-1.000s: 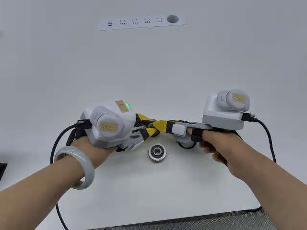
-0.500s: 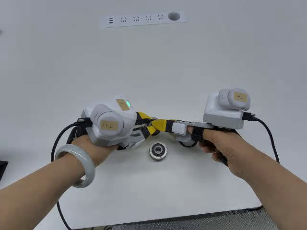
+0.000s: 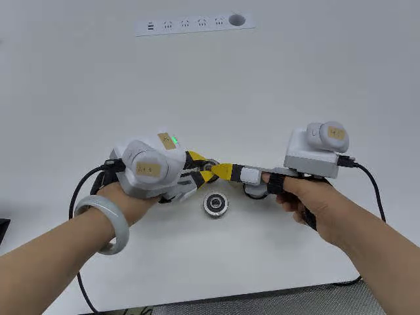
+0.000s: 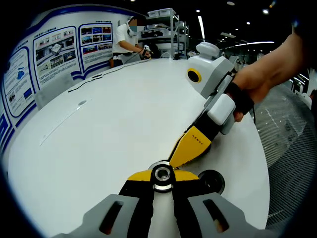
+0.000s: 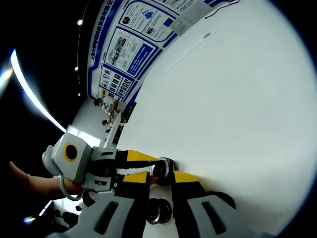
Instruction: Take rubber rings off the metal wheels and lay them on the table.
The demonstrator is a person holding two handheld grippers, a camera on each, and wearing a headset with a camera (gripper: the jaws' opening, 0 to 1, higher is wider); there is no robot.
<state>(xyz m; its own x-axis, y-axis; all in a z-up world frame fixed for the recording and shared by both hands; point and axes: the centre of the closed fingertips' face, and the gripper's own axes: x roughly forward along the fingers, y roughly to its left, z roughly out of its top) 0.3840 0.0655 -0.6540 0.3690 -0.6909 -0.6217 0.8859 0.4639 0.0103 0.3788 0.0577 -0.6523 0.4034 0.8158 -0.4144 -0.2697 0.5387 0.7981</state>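
A small metal wheel (image 4: 162,175) is held up off the table (image 3: 197,85), with my left gripper (image 4: 162,182) shut on it. In the head view the left gripper (image 3: 202,168) comes in from the left and the right gripper (image 3: 220,172) from the right, tip to tip at that wheel (image 3: 210,168). My right gripper (image 5: 171,174) is shut, pinching the rubber ring at the wheel's (image 5: 166,167) rim. A second wheel (image 3: 215,205) with its dark ring lies on the table just below. One loose black rubber ring (image 4: 212,181) lies on the table under the right gripper.
A white power strip (image 3: 193,23) lies at the far side of the table. Black cables (image 3: 82,190) trail from both grippers over the front edge. In the left gripper view a person (image 4: 126,39) stands far off behind the table.
Both grippers stay together at the held wheel. The right gripper has drawn slightly to the right. The head camera has tilted a little, shifting the whole picture.
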